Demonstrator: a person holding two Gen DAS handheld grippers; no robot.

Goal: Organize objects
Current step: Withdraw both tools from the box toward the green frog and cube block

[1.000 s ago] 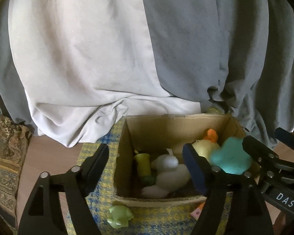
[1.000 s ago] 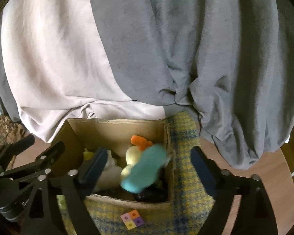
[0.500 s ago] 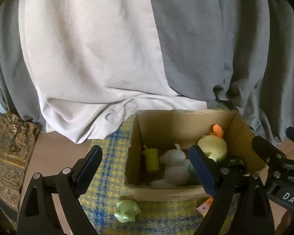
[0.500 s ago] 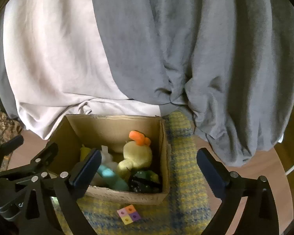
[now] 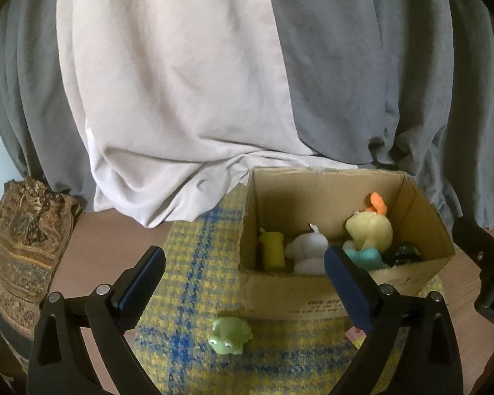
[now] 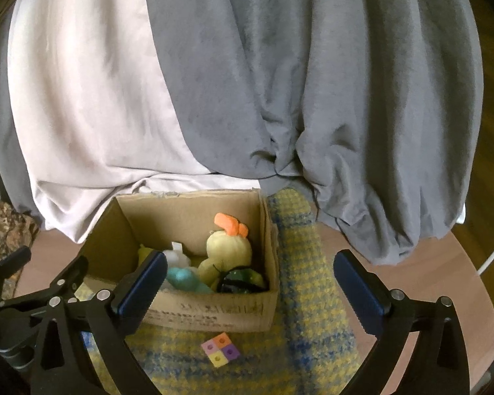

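An open cardboard box [image 5: 313, 293] [image 6: 214, 312] stands on a yellow and blue checked cloth [image 5: 194, 263] [image 6: 299, 279]. Inside lie a yellow duck plush [image 5: 369, 230] [image 6: 227, 250], a teal toy [image 5: 362, 258] [image 6: 184, 278], a white toy [image 5: 304, 250], a yellow-green cup-like toy [image 5: 272, 247] and a dark green toy [image 6: 242, 278]. A small green frog toy [image 5: 230, 334] lies on the cloth before the box. A four-coloured square block [image 6: 220, 350] lies on the cloth too. My left gripper [image 5: 243, 283] is open and empty above the frog. My right gripper [image 6: 248, 283] is open and empty in front of the box.
White and grey sheets [image 5: 181, 98] [image 6: 313, 98] hang behind the box. A brown patterned fabric bundle [image 5: 23, 240] sits at the left on the round wooden table [image 6: 461, 279]. The other gripper shows at each view's edge.
The teal toy left my right gripper and dropped into the box. Both grippers have pulled back from the box, so it looks smaller and farther.
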